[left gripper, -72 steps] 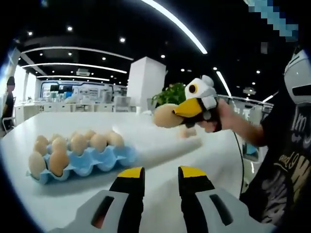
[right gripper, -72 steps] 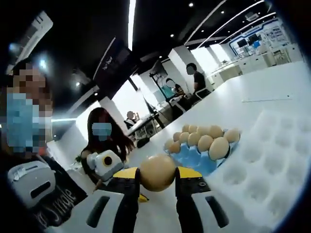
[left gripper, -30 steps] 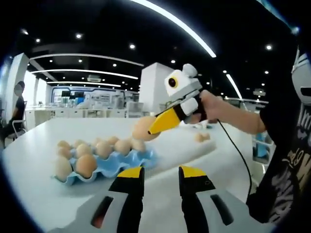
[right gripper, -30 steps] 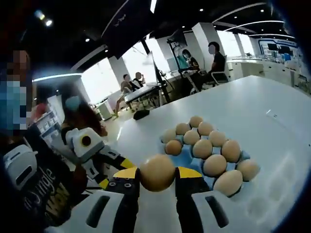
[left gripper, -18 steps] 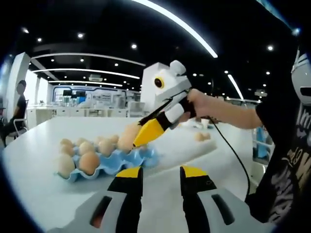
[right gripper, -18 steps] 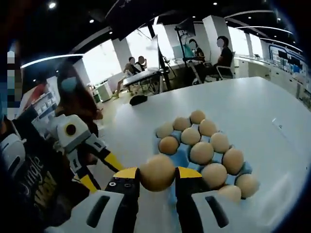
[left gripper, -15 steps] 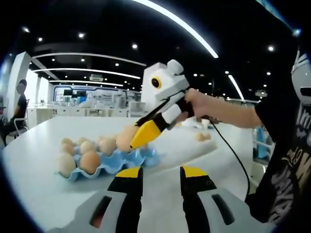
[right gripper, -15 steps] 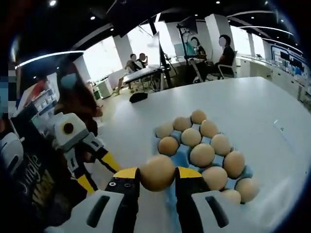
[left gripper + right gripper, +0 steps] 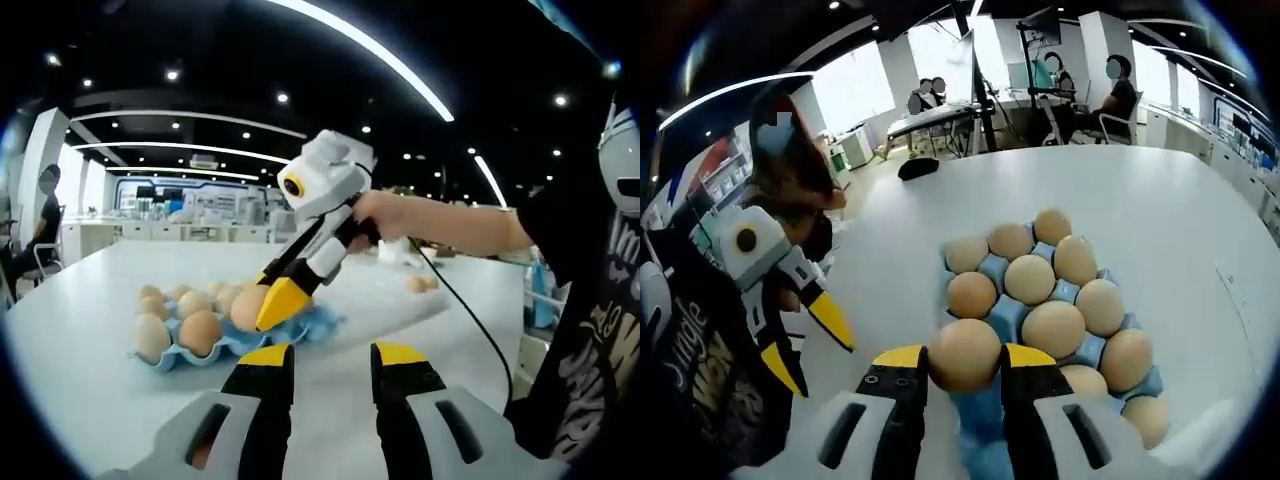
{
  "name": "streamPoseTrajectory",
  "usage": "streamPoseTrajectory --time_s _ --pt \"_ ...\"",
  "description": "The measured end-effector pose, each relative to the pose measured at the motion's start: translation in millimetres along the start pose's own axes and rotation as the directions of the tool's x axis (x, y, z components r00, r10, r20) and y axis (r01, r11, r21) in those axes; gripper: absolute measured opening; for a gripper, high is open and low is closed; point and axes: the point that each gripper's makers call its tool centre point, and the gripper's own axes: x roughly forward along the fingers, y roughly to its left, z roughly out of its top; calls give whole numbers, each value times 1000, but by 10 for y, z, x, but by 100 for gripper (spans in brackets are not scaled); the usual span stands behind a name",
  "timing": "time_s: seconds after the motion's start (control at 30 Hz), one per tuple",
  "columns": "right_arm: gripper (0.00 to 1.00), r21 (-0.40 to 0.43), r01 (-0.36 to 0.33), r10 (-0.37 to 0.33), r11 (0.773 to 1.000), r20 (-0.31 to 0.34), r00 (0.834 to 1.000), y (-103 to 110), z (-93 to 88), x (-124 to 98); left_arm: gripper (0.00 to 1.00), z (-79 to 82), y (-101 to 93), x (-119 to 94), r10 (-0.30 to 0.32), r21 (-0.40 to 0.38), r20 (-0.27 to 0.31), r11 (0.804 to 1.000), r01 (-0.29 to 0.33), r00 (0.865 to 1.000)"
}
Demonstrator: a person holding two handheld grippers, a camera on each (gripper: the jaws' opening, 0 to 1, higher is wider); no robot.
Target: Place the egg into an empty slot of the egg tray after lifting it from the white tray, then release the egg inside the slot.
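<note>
Right gripper: the right gripper (image 9: 963, 365) pinches the egg (image 9: 964, 353) between its yellow-tipped jaws, low in the centre of the right gripper view; in the left gripper view it (image 9: 278, 300) angles down from upper centre toward the tray

Left gripper: the left gripper (image 9: 327, 365) hangs at the bottom centre of its own view, jaws spread with bare table between them, holding nothing; in the right gripper view it (image 9: 810, 340) shows at lower left, jaws apart

Egg tray: the blue egg tray (image 9: 995, 315) sits right of centre in the right gripper view, most slots filled; in the left gripper view it (image 9: 300, 328) lies left of centre on the white table (image 9: 90, 300)

What has changed: over the last two seconds or so the egg has come from well above the table, off to one side, down to the near edge of the tray, and the tray has grown larger in the right gripper view

What it means: the lift from the white tray looks finished and the carry nearly so; lowering into a slot and letting go appear to remain

White tray: the white tray (image 9: 390, 300) shows right of centre in the left gripper view, a loose egg (image 9: 416, 284) on it

Hard to make out: the slot under the egg is covered by the egg and jaws, so whether it is empty or touched cannot be told; the tray's lower right edge is blurred
</note>
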Motion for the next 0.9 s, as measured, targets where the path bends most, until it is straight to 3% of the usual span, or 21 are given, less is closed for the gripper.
streamPoseTrajectory --time_s 0.33,0.53,0.67,0.9 --pt "30 -50 2 -7 999 -84 996 130 -36 79 31 5 37 -54 4 -8 12 1000 -4 1000" --pt "30 -122 8 -29 993 -177 984 171 -54 138 31 3 30 -61 -5 -8 13 1000 5 1000" --pt "30 -239 42 -107 970 -264 959 65 -92 138 31 7 28 -66 -8 -4 11 1000 8 1000" --pt "31 -323 9 -137 947 -378 916 57 -117 188 31 4 44 -63 -10 -6 9 1000 11 1000"
